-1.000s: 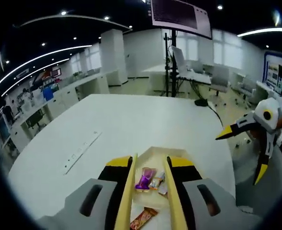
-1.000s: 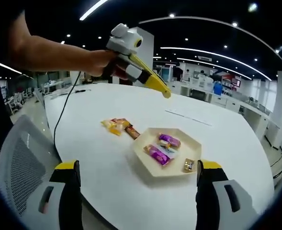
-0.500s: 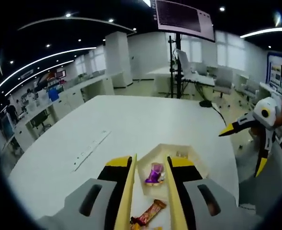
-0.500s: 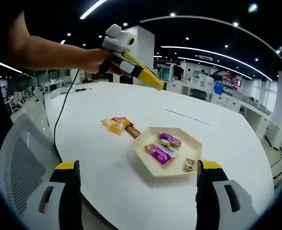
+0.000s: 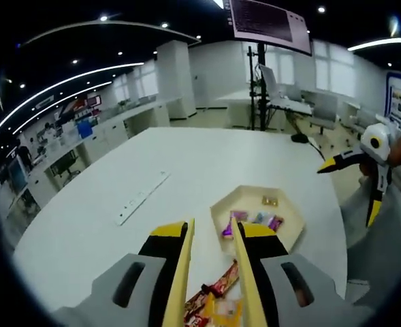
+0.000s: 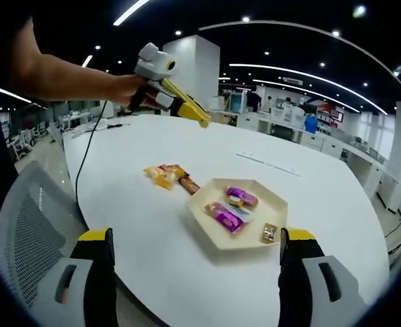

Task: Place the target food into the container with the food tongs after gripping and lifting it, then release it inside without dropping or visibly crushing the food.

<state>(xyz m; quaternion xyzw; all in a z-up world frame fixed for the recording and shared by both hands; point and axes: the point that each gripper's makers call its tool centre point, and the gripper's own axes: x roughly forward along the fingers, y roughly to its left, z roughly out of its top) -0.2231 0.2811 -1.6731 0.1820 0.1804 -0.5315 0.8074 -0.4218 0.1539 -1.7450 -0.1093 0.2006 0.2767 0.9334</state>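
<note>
Glossy wrapped snacks lie loose on the smooth white counter beside the hexagonal cream tray — left claw nearly together and empty, right claw wide apart.

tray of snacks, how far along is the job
Done: several wrapped snacks lie in the tray. In hand: nothing; the left tool hangs nearly shut and empty above the table, and the right tool is open. Left: the snack pile beside the tray is ungrasped.
</note>
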